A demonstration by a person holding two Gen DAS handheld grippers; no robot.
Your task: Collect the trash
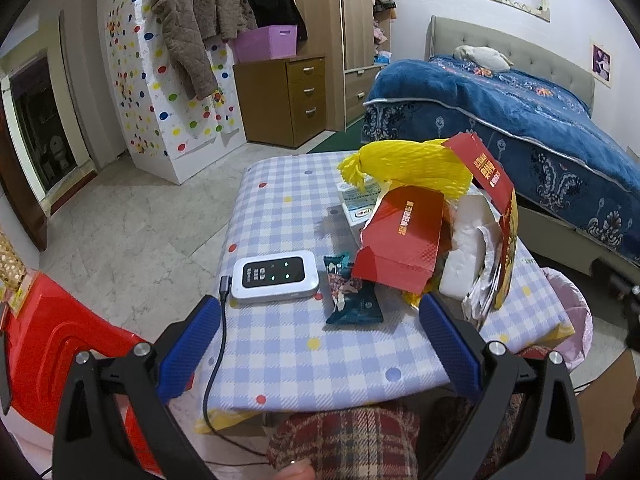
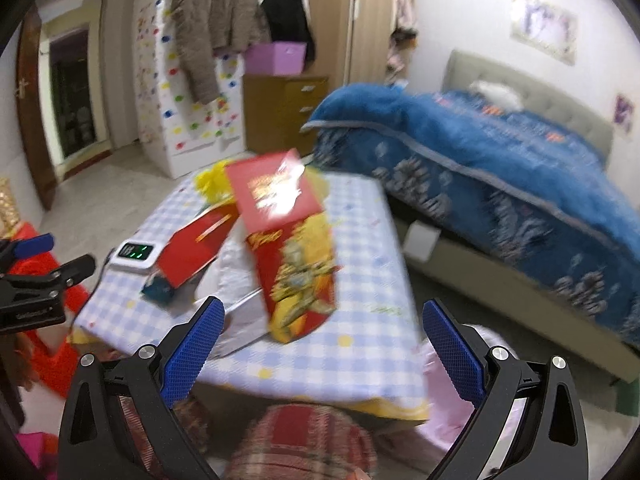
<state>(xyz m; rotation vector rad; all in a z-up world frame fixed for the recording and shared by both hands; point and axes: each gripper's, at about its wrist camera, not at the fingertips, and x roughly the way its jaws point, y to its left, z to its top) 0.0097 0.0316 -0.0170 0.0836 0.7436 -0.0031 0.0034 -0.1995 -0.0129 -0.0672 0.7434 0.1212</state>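
Right now, my read of both grippers:

Left gripper (image 1: 320, 340): I hold it low at the near edge of the table (image 1: 340, 360), aimed forward along the top; its blue fingers (image 1: 188, 344) are spread wide with nothing between them.

Right gripper (image 2: 324, 348): I have it raised a little above the near edge, tilted down at the trash; fingers (image 2: 452, 352) spread wide, nothing pinched. The view is blurred.

Ahead of the left gripper: a white device with green lights (image 1: 276, 276) lies just beyond the left finger, its dark cable (image 1: 216, 356) running past that finger and off the near edge. A dark teal wrapper (image 1: 352, 296) lies flat beside the device.

Trash pile: ahead and to the right of the left gripper, close to the right finger, a torn red box (image 1: 404, 236) leans over white crumpled paper (image 1: 468, 252), with yellow foam netting (image 1: 412, 168) on top.

Writing: gold characters run along the red box and its raised flap (image 1: 488, 168); I cannot read them.

From the right gripper: the red box panel with a gold figure (image 2: 296, 256) stands just ahead, between the fingers' lines.

Edges and room: the checked cloth is bare in front of the left gripper. A pink-lined bin (image 1: 576, 312) sits below the table's right edge, a red plastic stool (image 1: 52, 348) to the left, and a bed with a blue cover (image 1: 520, 120) beyond to the right.
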